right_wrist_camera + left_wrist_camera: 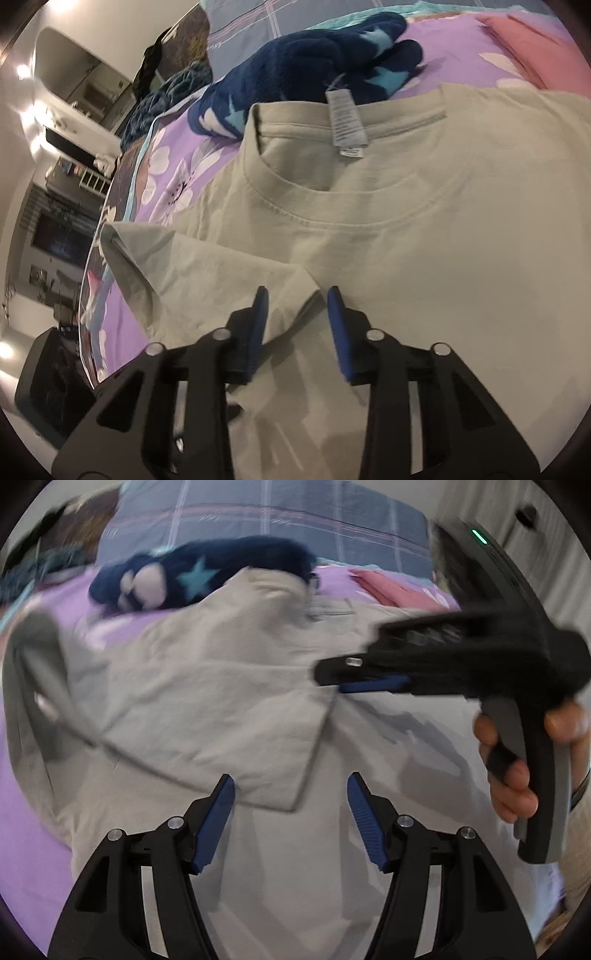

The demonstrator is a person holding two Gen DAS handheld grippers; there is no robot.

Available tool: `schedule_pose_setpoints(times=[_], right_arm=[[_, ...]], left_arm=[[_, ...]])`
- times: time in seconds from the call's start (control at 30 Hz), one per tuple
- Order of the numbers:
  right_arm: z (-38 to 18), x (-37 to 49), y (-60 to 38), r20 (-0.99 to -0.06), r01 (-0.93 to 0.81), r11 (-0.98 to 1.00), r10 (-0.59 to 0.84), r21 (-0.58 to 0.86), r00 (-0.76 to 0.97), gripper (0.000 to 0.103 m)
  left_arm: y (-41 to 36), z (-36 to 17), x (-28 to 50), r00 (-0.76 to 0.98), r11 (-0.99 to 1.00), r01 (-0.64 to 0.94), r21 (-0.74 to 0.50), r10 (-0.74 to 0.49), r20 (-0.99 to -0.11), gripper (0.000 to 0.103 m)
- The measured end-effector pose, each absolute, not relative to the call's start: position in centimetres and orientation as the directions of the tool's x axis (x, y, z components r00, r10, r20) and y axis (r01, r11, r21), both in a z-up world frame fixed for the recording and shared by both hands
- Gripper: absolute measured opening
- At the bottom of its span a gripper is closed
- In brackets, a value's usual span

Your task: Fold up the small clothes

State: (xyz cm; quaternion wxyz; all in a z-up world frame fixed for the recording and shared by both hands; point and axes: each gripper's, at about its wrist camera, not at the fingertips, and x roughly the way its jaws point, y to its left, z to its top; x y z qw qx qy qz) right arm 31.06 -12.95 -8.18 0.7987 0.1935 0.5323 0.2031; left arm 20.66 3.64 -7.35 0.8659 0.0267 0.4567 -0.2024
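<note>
A beige T-shirt (207, 686) lies spread on a purple floral bedsheet (33, 775), one side folded in over the body. In the right wrist view the shirt (424, 229) shows its collar and a grey label (346, 120). My left gripper (291, 790) is open and empty just above the folded edge. My right gripper (297, 299) is open, its fingers either side of a folded fabric corner (308, 282). It also shows in the left wrist view (332, 677), held by a hand at the right.
A dark blue fleece garment with light stars (199, 576) lies beyond the shirt; it also shows in the right wrist view (314, 62). A folded pink cloth (532, 48) lies at the far right. A checked pillow (266, 517) sits behind. The bed's left edge (107, 236) drops to the room.
</note>
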Motion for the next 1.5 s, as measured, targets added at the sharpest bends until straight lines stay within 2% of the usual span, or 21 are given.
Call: schedule_pose_setpoints(times=[0.03,0.07,0.1,0.13,0.23,0.37,0.53,0.63,0.77,0.8,0.83,0.9,0.97,1.0,1.17,1.2,1.23,1.33,1.5], right_arm=[[-8.0,31.1,-12.8,-0.771,-0.127,0.842,0.533,0.525,0.349,0.027],[-7.9,31.1,-12.6,-0.77,-0.14,0.84,0.537,0.524,0.343,0.021],[-7.8,31.2,-12.4,-0.775,-0.155,0.843,0.535,0.514,0.338,0.007],[-7.7,31.3,-12.0,-0.785,-0.166,0.852,0.522,0.496,0.334,0.003],[-6.7,31.0,-12.0,-0.781,-0.183,0.86,0.51,0.477,0.36,0.002],[-2.8,30.2,-13.5,-0.74,-0.243,0.862,0.506,0.444,0.443,0.002],[1.9,28.7,-18.5,-0.702,-0.244,0.891,0.453,0.383,0.55,0.002],[3.3,28.2,-22.3,-0.696,-0.175,0.934,0.349,0.311,0.627,0.002],[1.1,29.2,-26.5,-0.733,-0.06,0.962,0.244,0.267,0.635,0.002],[-0.3,29.3,-27.7,-0.753,-0.024,0.966,0.215,0.256,0.622,0.003],[-1.3,29.4,-28.4,-0.766,0.01,0.971,0.184,0.241,0.615,0.004],[-2.7,29.2,-29.6,-0.779,0.048,0.967,0.17,0.248,0.603,0.008],[-4.3,29.1,-30.5,-0.788,0.079,0.953,0.193,0.293,0.585,0.026],[-5.0,28.9,-31.0,-0.791,0.097,0.942,0.21,0.322,0.575,0.036],[-6.1,26.8,-31.1,-0.77,0.036,0.927,0.289,0.374,0.569,0.037],[-6.2,26.1,-30.6,-0.764,0.006,0.928,0.304,0.373,0.568,0.043],[-6.2,25.6,-30.2,-0.763,-0.027,0.93,0.317,0.366,0.564,0.049],[-6.4,24.9,-28.5,-0.775,-0.096,0.945,0.311,0.312,0.55,0.052],[-7.4,26.8,-24.7,-0.785,-0.182,0.962,0.27,0.202,0.557,0.056]], left_arm=[[2.8,-7.4,20.5,0.52,0.921,0.383,-0.071,-0.278,-0.807,0.059],[2.0,-7.6,20.6,0.539,0.926,0.378,0.004,-0.216,-0.814,0.038],[1.4,-8.0,20.9,0.538,0.926,0.375,0.042,-0.18,-0.823,0.021],[1.2,-8.3,21.4,0.531,0.928,0.367,0.058,-0.158,-0.832,0.007],[1.5,-7.2,21.7,0.532,0.938,0.346,0.021,-0.177,-0.828,0.002],[-0.1,-2.5,20.2,0.536,0.906,0.409,-0.113,-0.339,-0.773,0.002],[-6.8,2.4,17.7,0.567,0.82,0.56,-0.117,-0.482,-0.668,0.002],[-11.3,2.8,16.8,0.574,0.778,0.625,-0.06,-0.51,-0.641,0.002],[-13.8,0.8,16.4,0.524,0.749,0.659,-0.065,-0.519,-0.675,0.003],[-13.4,0.3,16.4,0.525,0.755,0.653,-0.057,-0.506,-0.684,0.004],[-12.8,-0.2,16.6,0.529,0.763,0.644,-0.05,-0.492,-0.691,0.009],[-10.3,-1.2,17.0,0.549,0.801,0.597,-0.043,-0.447,-0.706,0.025],[-7.0,-2.0,17.6,0.579,0.855,0.518,-0.044,-0.388,-0.717,0.033],[-4.5,-2.6,18.2,0.594,0.886,0.461,-0.045,-0.346,-0.726,0.034],[4.2,-4.5,18.7,0.648,0.966,0.257,0.013,-0.162,-0.744,0.035],[5.5,-4.6,18.7,0.654,0.973,0.23,0.03,-0.131,-0.745,0.035],[6.9,-4.9,18.6,0.661,0.98,0.19,0.057,-0.085,-0.745,0.036],[10.2,-5.6,19.5,0.675,0.988,0.076,0.132,0.046,-0.737,0.051],[14.9,-7.1,20.6,0.635,0.985,-0.032,0.168,0.15,-0.758,0.052]])
